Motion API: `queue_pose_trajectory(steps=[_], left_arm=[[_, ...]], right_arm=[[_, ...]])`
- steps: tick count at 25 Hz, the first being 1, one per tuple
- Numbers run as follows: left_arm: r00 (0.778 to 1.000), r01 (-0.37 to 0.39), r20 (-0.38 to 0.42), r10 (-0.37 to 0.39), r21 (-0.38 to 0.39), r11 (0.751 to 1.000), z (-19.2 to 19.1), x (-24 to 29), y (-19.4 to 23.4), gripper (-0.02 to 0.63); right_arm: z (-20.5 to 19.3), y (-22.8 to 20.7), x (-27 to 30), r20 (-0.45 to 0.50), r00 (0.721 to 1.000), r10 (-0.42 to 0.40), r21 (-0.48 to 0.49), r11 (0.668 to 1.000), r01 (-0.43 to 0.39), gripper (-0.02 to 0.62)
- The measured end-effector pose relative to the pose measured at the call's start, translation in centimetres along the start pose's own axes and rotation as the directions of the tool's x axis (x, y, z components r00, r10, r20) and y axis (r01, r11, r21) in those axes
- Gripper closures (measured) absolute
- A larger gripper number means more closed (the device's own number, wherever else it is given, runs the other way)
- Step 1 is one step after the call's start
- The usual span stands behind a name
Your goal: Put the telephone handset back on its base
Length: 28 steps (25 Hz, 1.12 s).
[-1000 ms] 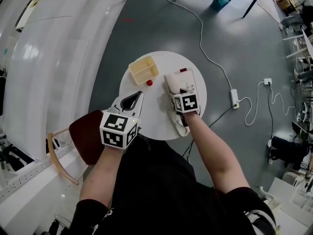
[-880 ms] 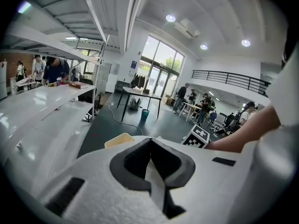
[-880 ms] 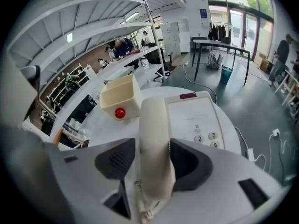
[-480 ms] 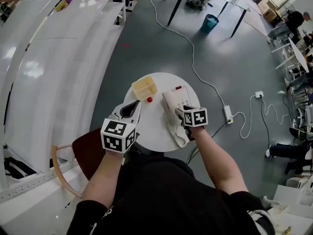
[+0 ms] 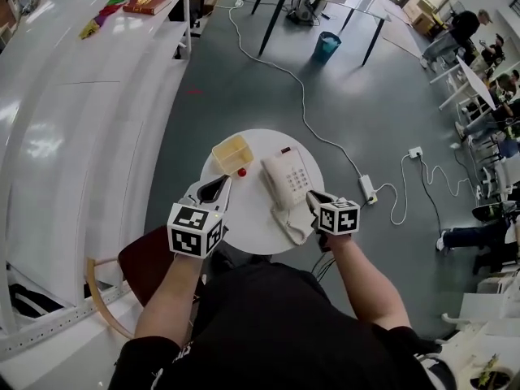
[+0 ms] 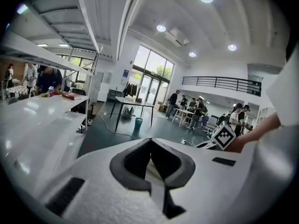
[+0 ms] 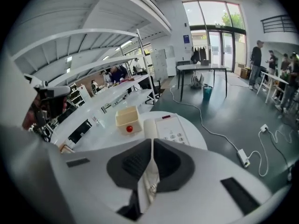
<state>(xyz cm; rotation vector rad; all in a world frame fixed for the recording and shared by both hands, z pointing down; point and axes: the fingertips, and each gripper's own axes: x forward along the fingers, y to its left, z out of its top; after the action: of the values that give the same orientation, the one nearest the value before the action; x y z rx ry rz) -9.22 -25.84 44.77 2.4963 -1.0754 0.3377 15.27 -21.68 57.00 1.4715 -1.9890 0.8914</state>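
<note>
The white telephone base (image 5: 294, 171) stands on the round white table (image 5: 248, 210), and the handset (image 5: 272, 177) lies along its left side in the cradle. In the right gripper view the handset (image 7: 149, 126) sits beside the keypad (image 7: 172, 133). A pale heap of coiled cord (image 5: 292, 222) rests in front of the phone. My right gripper (image 5: 313, 195) hovers just off the phone's near right corner. Its jaws have just been closing and now meet with nothing between the tips. My left gripper (image 5: 223, 184) is shut and empty over the table's left part.
A pale yellow open box (image 5: 231, 153) and a small red ball (image 5: 241, 171) sit at the table's far left. A brown chair (image 5: 142, 250) stands near left. A power strip (image 5: 366, 188) with its cable lies on the floor. Long white counters (image 5: 73, 136) run along the left.
My right gripper has come off the telephone, drawing back and up toward me, and its jaws have closed. The handset stays on the base. My left gripper has lifted a little.
</note>
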Motion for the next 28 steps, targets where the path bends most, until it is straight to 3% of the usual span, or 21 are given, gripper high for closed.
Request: queue_pose_trajectory(steps=[5, 8, 15, 22, 28], left_arm=[[1.0, 0.012, -0.005, -0.012, 0.016, 1.0, 0.1, 1.4, -1.2, 0.598], [1.0, -0.013, 0.012, 0.013, 0.025, 1.0, 0.9, 1.8, -2.3, 0.598], [0.994, -0.088, 0.075, 0.081, 0.091, 0.992, 5.0, 3.5, -7.3, 0.598], [0.967, -0.195, 0.179, 0.184, 0.048, 0.98, 8.9, 5.1, -12.0, 0.598], [0.943, -0.274, 0.213, 0.254, 0.066, 0.96, 10.3, 3.6, -14.0, 0.598]], right_arm=[[3.8, 0.8, -4.1, 0.132, 0.991, 0.024, -0.076, 0.997, -0.014, 0.589], [6.9, 0.4, -6.9, 0.241, 0.969, 0.061, -0.107, 0.994, -0.036, 0.589], [13.3, -3.8, -14.7, 0.475, 0.863, 0.172, -0.121, 0.984, -0.129, 0.591], [16.1, -10.2, -20.0, 0.545, 0.796, 0.263, -0.241, 0.959, -0.151, 0.591], [18.3, -10.7, -23.3, 0.613, 0.72, 0.324, -0.273, 0.943, -0.192, 0.591]])
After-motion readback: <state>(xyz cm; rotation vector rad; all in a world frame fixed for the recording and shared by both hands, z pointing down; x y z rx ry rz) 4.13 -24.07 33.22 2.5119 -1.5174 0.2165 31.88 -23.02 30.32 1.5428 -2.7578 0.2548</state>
